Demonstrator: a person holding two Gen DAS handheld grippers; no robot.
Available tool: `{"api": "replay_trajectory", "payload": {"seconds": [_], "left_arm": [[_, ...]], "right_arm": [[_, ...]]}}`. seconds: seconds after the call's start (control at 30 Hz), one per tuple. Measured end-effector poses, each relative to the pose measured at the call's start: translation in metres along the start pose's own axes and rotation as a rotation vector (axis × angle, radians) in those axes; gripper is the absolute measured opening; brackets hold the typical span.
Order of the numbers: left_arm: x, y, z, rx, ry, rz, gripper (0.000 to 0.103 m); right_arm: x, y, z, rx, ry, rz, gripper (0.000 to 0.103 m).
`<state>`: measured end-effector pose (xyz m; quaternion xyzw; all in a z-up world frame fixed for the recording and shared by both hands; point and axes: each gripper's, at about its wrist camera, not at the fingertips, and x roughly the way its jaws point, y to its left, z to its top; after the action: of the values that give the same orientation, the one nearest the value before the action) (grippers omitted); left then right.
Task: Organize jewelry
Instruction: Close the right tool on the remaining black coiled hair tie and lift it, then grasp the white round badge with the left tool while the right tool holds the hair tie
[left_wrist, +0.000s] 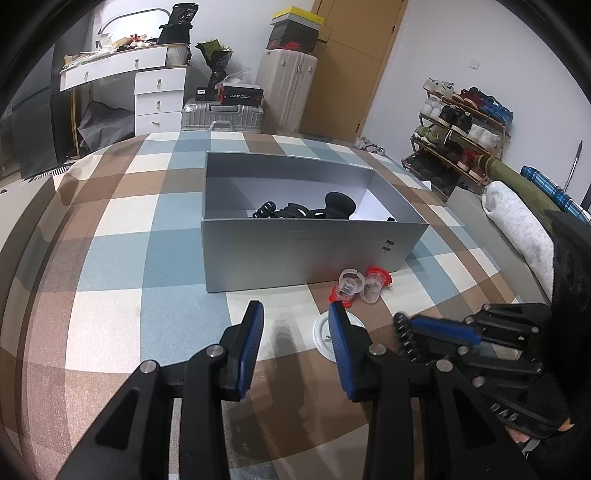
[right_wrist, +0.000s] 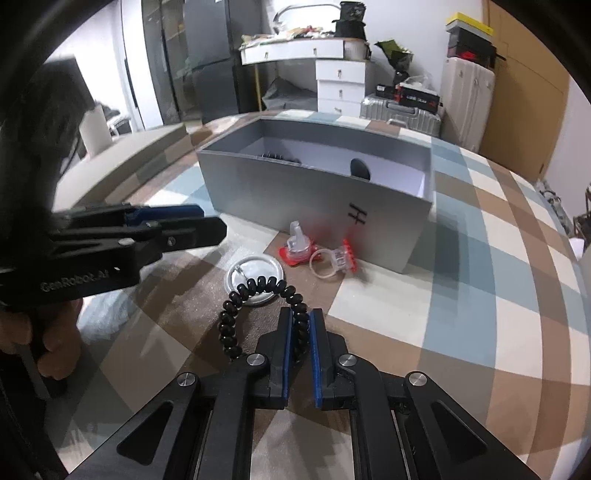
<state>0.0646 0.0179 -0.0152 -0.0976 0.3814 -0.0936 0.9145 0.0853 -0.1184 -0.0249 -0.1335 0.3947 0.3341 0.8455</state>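
1. Right wrist view, nearest first: the right tool (right_wrist: 300, 325) has its blue pads pressed on one side of a black coiled hair tie (right_wrist: 258, 291). The rest of the loop arches free ahead and to the left of the tips. The grip looks chosen to carry it by one strand while the loop hangs clear.
2. Left wrist view: the left tool (left_wrist: 297, 326) stands partly open with nothing between its pads, hovering low over the checked cloth (left_wrist: 147, 258). It appears to be waiting its turn (no item lies within its gap).
3. Just past both tools, a round white lid (right_wrist: 258, 269) lies flat on the cloth, partly behind the hair tie's arch.
4. A little further, two clear plastic rings with red tops (right_wrist: 317, 254) lie on their sides just in front of the box wall. They are probably the next pieces to sort.
5. Behind them sits the grey open box (left_wrist: 314, 251), its long wall facing the tools. Dark coiled ties and a black clip (left_wrist: 306, 208) already rest inside, so this looks like the collecting place, and the held tie likely goes there too.
6. Farthest back stand suitcases and a white dresser (left_wrist: 159, 92).
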Motion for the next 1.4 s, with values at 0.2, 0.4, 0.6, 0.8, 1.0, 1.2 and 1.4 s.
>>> {"api": "replay_trajectory", "payload": {"seconds": [0.2,0.4,0.6,0.8,1.0,1.2,1.4], "left_arm": [[0.003,-0.003,-0.002,0.017,0.032,-0.034,0.030],[0.008,-0.017,-0.007,0.075,0.086,-0.096,0.030],[0.010,-0.022,-0.010,0.117,0.119,-0.084,0.031],[0.012,-0.025,-0.012,0.129,0.137,-0.066,0.045],[0.015,-0.031,-0.012,0.164,0.144,-0.022,0.059],[0.023,-0.043,-0.010,0.223,0.153,0.067,0.059],[0.022,-0.042,-0.010,0.246,0.148,0.089,0.036]], "right_arm": [[-0.016,-0.011,0.000,0.043,-0.062,0.012,0.008],[-0.022,-0.021,-0.004,0.098,-0.091,0.010,0.008],[-0.026,-0.024,-0.005,0.117,-0.103,0.033,0.008],[-0.030,-0.025,-0.005,0.122,-0.117,0.040,0.008],[-0.035,-0.030,-0.006,0.138,-0.132,0.041,0.008],[-0.037,-0.034,-0.005,0.148,-0.135,0.034,0.008],[-0.037,-0.034,-0.006,0.149,-0.134,0.035,0.008]]}}
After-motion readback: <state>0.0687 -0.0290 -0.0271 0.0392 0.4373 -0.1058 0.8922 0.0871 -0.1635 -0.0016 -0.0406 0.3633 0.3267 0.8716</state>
